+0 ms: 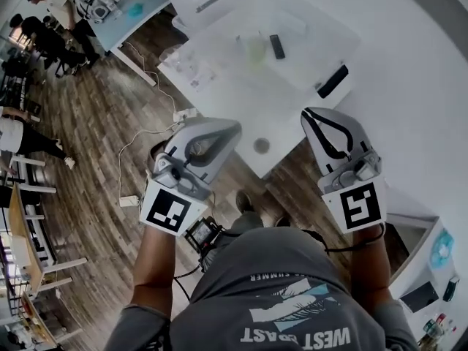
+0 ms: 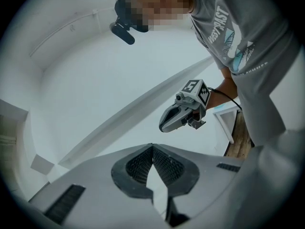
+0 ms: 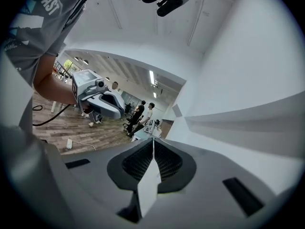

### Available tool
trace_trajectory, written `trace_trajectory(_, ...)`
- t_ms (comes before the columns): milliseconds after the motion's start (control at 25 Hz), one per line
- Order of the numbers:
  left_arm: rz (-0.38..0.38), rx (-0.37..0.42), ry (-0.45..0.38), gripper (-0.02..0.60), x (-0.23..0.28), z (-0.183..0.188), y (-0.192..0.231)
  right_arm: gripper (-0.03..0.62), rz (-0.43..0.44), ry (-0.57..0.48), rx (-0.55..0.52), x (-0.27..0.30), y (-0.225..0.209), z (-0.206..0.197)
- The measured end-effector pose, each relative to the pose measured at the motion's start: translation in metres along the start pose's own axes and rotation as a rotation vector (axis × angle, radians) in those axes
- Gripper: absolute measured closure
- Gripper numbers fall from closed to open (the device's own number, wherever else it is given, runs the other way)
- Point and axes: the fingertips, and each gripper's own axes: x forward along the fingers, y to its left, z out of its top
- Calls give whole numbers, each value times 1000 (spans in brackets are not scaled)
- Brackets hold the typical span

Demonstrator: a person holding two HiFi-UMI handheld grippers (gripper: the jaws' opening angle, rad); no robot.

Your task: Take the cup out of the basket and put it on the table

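Jaws meet, gripping nothing, on both the left gripper (image 1: 223,131) and right gripper (image 1: 316,119), held mid-frame below the white table (image 1: 234,101); neither cup nor basket is identifiable; approaching with closed tips could knock the cup over.

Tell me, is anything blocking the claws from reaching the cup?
Nothing visible blocks them. The left claw and right claw are shut and empty, held in the air, not yet at the white table. A pale green shape there may be the cup; no basket can be made out.
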Motion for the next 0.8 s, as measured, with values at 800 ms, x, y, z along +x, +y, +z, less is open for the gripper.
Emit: trace_trajectory(800,-25,-61,-172,572,-2,-93,118,572,-73,129,-74,137,-27,20)
